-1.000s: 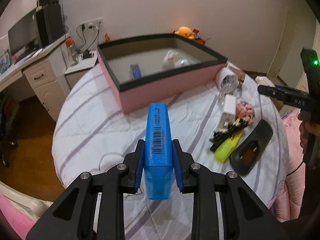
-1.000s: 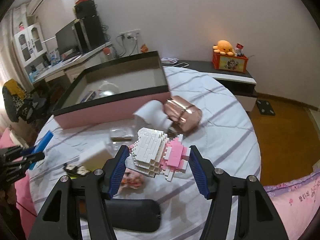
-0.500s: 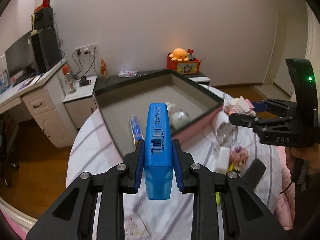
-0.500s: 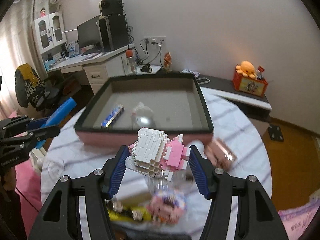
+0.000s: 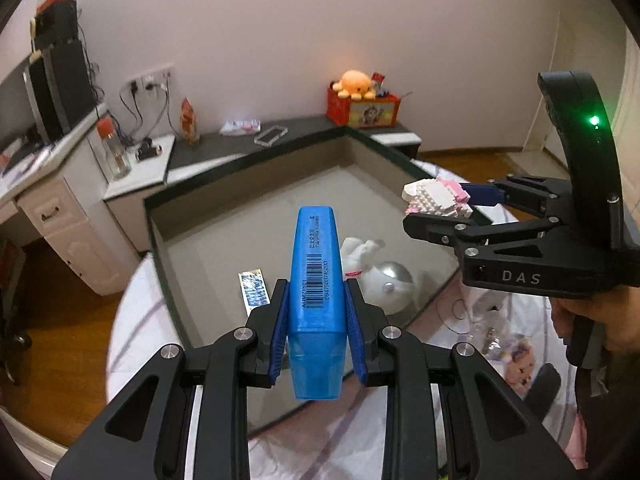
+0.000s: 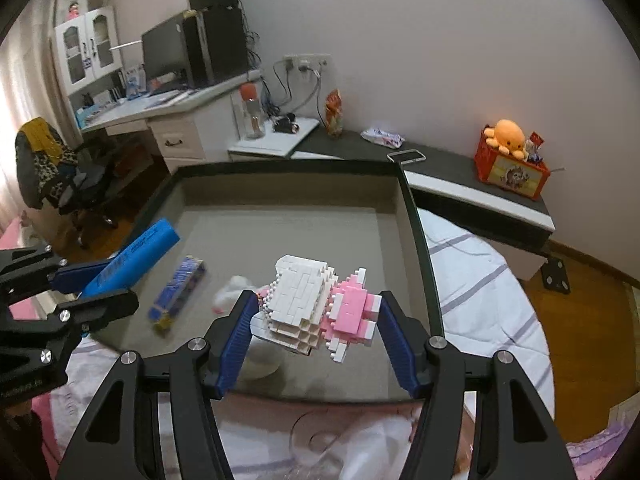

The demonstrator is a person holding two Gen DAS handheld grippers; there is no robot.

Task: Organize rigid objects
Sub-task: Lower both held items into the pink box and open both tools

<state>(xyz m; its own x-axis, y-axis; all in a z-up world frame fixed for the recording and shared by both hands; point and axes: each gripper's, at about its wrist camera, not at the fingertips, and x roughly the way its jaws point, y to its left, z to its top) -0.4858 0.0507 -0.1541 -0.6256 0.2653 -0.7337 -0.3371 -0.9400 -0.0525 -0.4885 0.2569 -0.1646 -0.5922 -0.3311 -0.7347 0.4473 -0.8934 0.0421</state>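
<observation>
Clearly, our left hand-held gripper (image 5: 316, 312) clamps the blue highlighter (image 5: 317, 276), our right hand-held gripper (image 6: 316, 320) the brick figure (image 6: 320, 308); dropped into the box (image 6: 412, 216), its bricks might scatter.

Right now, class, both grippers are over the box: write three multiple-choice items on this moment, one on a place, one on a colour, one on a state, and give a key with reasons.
1. Where does the small blue patterned packet lie?
A. inside the box
B. on the desk
C. on the floor

2. What colour is the marker in the left gripper?
A. yellow
B. blue
C. green

3. What is the state of the right gripper?
A. open and empty
B. shut on a brick model
C. shut on a plush toy

Key:
1 A: the packet rests on the floor of the box.
2 B: the marker between the pads of the left gripper is blue.
3 B: the right gripper clamps the white and pink brick model from both sides.
</observation>
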